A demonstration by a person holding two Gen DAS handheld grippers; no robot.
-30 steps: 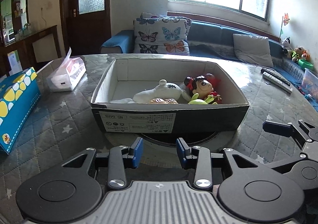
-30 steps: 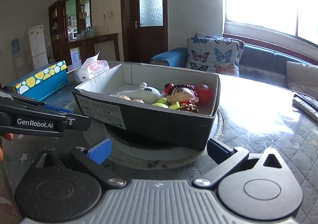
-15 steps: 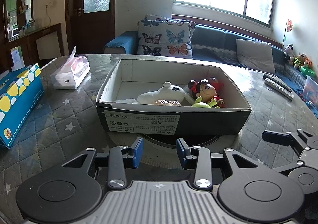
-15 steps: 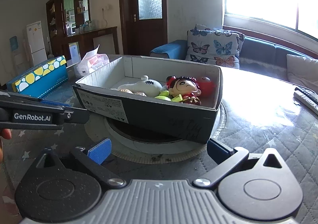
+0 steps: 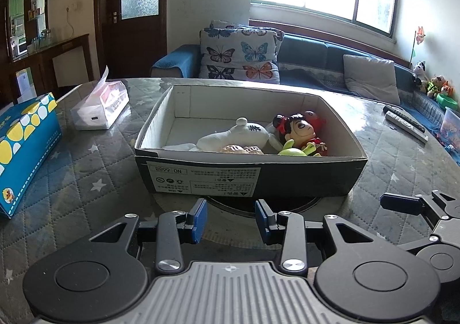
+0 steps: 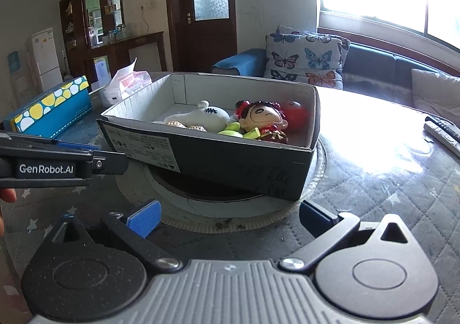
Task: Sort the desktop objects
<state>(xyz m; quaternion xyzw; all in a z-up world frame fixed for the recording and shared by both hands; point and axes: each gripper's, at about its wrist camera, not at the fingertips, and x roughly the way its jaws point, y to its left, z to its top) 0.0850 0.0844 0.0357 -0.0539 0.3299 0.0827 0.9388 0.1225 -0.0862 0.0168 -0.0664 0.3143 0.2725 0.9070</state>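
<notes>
A dark cardboard box stands on the round table in front of both grippers. Inside lie a white plush toy, a doll with black hair and red bows, a red ball and a green piece. My left gripper hovers just short of the box's near wall, its blue pads a narrow gap apart and holding nothing. My right gripper is wide open and empty, near the box's right corner. The left gripper's side shows in the right wrist view.
A blue box with yellow dots lies at the left, a tissue pack behind it. Remote controls rest at the table's right. A sofa with butterfly cushions stands beyond.
Both grippers have drawn back slightly and risen, so the box sits a little farther and lower in view. Jaw openings are unchanged.
</notes>
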